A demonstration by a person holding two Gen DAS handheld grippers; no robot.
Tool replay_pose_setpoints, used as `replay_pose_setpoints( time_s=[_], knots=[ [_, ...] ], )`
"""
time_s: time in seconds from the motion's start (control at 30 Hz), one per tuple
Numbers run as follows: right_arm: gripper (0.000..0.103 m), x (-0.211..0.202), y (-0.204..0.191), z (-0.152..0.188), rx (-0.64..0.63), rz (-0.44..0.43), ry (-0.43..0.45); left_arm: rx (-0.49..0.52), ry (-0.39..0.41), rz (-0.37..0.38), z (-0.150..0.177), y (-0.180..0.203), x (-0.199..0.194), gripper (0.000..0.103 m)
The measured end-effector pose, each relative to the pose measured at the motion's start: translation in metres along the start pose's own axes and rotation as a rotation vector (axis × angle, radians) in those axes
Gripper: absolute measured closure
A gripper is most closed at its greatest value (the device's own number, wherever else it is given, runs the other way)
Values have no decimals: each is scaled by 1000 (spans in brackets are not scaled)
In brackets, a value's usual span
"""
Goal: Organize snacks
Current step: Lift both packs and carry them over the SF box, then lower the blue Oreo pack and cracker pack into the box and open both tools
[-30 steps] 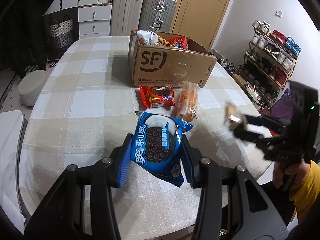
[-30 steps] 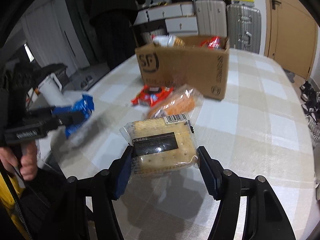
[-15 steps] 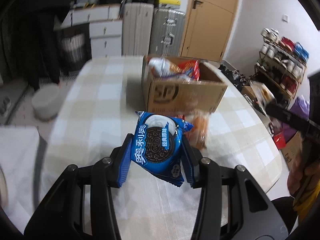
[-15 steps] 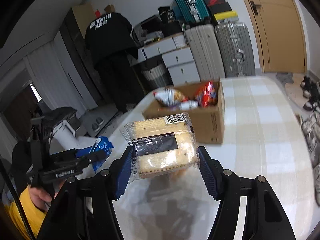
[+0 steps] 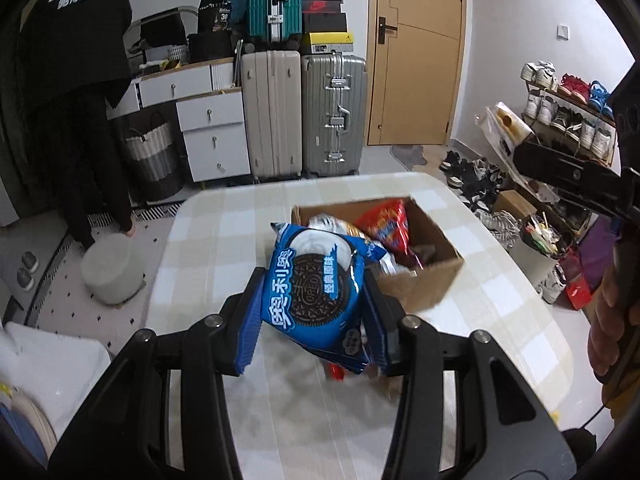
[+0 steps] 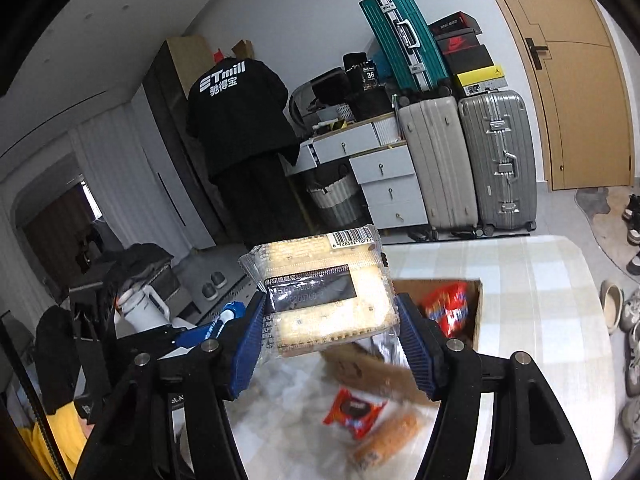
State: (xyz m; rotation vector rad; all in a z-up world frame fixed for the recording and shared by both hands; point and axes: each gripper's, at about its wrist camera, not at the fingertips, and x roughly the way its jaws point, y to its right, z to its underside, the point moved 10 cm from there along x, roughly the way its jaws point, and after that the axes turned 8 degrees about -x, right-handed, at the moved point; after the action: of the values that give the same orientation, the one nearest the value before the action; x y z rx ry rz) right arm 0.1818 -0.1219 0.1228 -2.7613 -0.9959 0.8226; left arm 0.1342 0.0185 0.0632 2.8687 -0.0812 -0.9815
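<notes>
The left gripper [image 5: 316, 316] pinches a glossy blue cookie packet [image 5: 316, 292] between its ribbed blue pads, held up above the checked tablecloth [image 5: 224, 248]. The right gripper [image 6: 332, 340] clamps a clear crinkly pack of pale square crackers [image 6: 320, 288], tilted, also raised over the table. Below it lie a flat red cookie packet [image 6: 354, 412] and a blurred orange wrapper [image 6: 384, 436]. Just beyond stands the open cardboard box [image 5: 436, 256], holding a shiny red bag [image 5: 384, 224]. Far off, hard-shell suitcases [image 5: 304, 112] stand by a wooden door [image 5: 416, 52].
</notes>
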Motion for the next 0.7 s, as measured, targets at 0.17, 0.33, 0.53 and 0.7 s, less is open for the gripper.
replay_pose_setpoints(
  time_s=[0.17,0.33,0.53,0.7],
  knots=[
    [39,23,18,-22,22,12,-12,13,-8,-10,-28,7,27,61],
    [39,43,41,-38,39,30,-23,-27,-23,17,-49,12,54,61],
    [39,62,64,-43,25,64,-45,-46,-62,24,-60,21,94,61],
    [39,78,82,-33,26,84,-87,-25,-112,34,-60,33,136,61]
  ],
)
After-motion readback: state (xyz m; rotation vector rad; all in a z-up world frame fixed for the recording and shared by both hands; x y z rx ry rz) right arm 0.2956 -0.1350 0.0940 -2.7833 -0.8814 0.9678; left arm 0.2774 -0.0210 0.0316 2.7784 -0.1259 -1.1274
